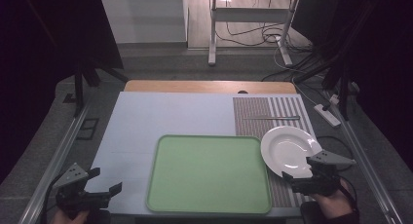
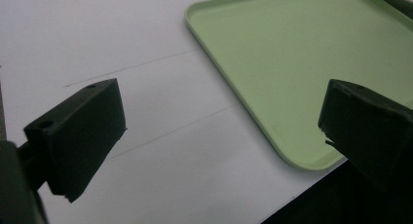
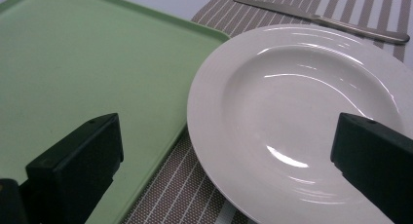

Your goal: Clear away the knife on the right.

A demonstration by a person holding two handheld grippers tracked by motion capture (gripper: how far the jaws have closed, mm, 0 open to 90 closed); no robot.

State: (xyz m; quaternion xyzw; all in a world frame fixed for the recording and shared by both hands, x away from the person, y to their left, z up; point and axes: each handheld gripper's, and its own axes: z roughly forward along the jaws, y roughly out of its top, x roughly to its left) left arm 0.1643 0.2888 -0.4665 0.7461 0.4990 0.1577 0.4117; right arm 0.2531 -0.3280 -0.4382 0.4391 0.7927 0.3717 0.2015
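Observation:
A green tray (image 1: pixel 209 175) lies empty at the front middle of the table, seen close in the left gripper view (image 2: pixel 302 63) and the right gripper view (image 3: pixel 73 63). A white plate (image 1: pixel 288 150) (image 3: pixel 297 117) rests on a striped placemat (image 1: pixel 270 118) to the tray's right, its edge overlapping the tray's corner. A metal knife (image 1: pixel 272 118) (image 3: pixel 321 19) lies on the mat behind the plate. My left gripper (image 1: pixel 104 181) (image 2: pixel 221 131) stands open over the white table surface, left of the tray. My right gripper (image 1: pixel 298 168) (image 3: pixel 226 151) is open at the plate's near rim, holding nothing.
A white sheet (image 1: pixel 165 117) covers most of the table, with a wooden strip (image 1: pixel 209 86) along the far edge. Metal rails run along both sides. Beyond the table stand a white frame (image 1: pixel 253 19) and cables (image 1: pixel 292 44) on the floor, with a power strip (image 1: pixel 327 114) at right.

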